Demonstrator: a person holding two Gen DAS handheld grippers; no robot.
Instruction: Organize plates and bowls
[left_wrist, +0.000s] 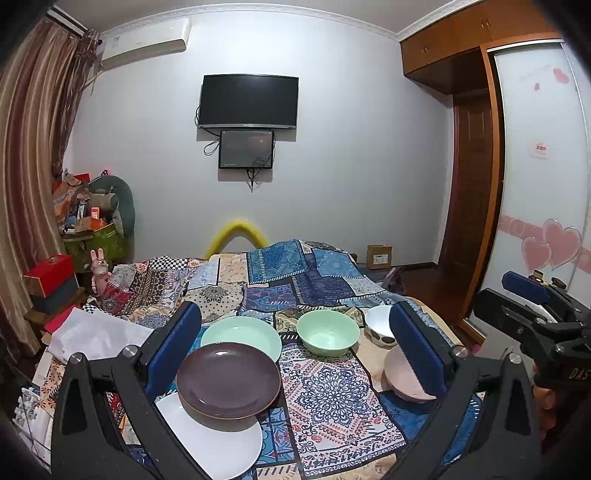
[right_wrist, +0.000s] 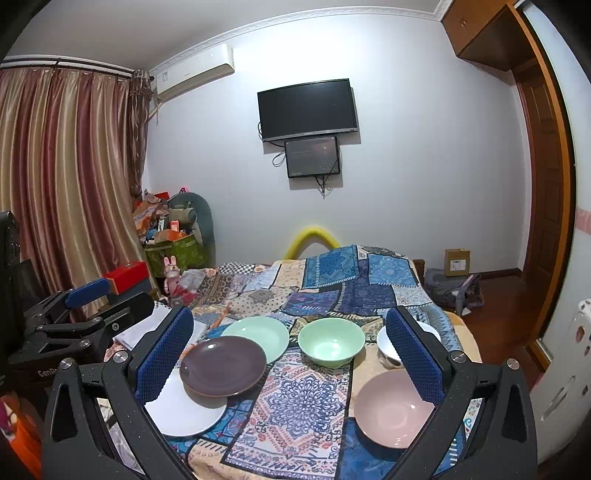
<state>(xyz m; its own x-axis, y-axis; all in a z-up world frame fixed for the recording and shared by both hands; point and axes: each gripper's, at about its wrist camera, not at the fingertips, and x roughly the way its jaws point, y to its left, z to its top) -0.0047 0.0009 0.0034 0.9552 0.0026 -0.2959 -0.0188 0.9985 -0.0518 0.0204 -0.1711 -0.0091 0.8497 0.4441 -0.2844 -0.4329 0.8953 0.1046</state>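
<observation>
On the patchwork cloth, a purple plate (left_wrist: 228, 380) (right_wrist: 223, 365) overlaps a white plate (left_wrist: 214, 439) (right_wrist: 184, 406) and a mint plate (left_wrist: 243, 336) (right_wrist: 258, 334). To the right stand a mint bowl (left_wrist: 328, 332) (right_wrist: 331, 341), a white spotted bowl (left_wrist: 378, 325) (right_wrist: 388, 345) and a pink bowl (left_wrist: 400, 376) (right_wrist: 391, 406). My left gripper (left_wrist: 295, 354) is open and empty above the plates. My right gripper (right_wrist: 288, 354) is open and empty above the cloth; it also shows at the right edge of the left wrist view (left_wrist: 532, 299).
The dishes sit on a bed with a patchwork cover (left_wrist: 280, 273). White paper (left_wrist: 96, 332) lies at its left edge. Boxes and clutter (left_wrist: 88, 221) stand at the left by the curtain. A wardrobe (left_wrist: 535, 184) is at the right.
</observation>
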